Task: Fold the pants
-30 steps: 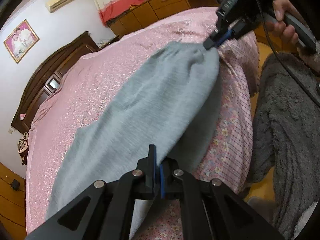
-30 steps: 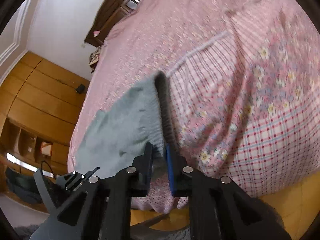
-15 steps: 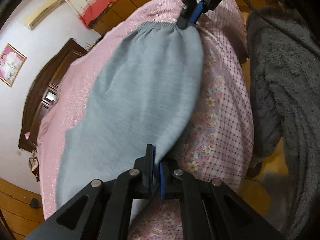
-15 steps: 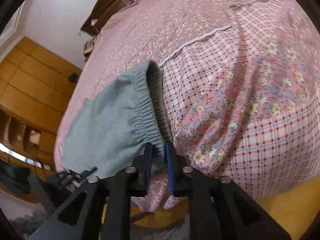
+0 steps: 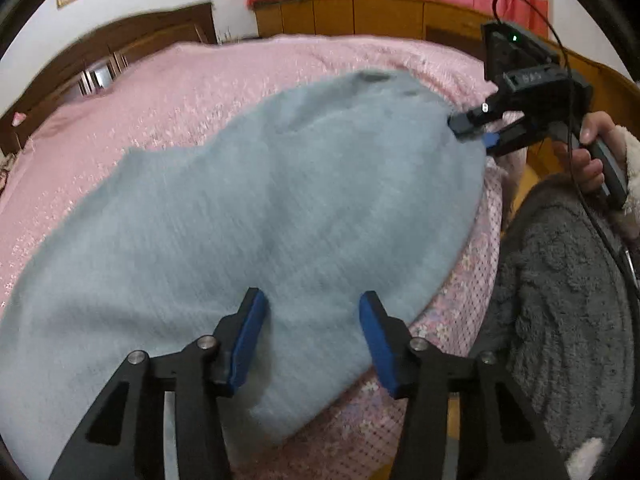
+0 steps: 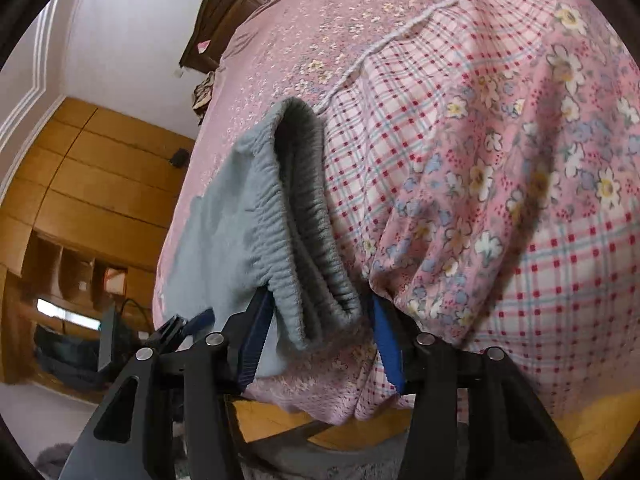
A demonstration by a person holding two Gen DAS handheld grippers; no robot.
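Observation:
Grey pants [image 5: 280,208] lie spread flat on the pink bed [image 5: 180,92], near its front edge. My left gripper [image 5: 312,320] hovers open over the near end of the cloth, with nothing between its blue pads. In the right wrist view the elastic waistband [image 6: 308,216] lies on the bedcover [image 6: 480,160], its corner hanging between the parted fingers of my right gripper [image 6: 318,340], which is open. Seen from the left wrist, the right gripper [image 5: 474,132] sits at the far right corner of the pants, held by a hand [image 5: 588,152].
A dark wooden headboard [image 5: 120,40] and wooden cabinets [image 5: 360,16] stand behind the bed. A person's fluffy grey garment [image 5: 560,300] is close on the right. Wooden wardrobes [image 6: 100,184] line the wall beyond the bed's far side.
Both grippers were shut on the pants and holding them stretched; both have opened and the pants now lie flat on the bed. The left wrist view has swung level.

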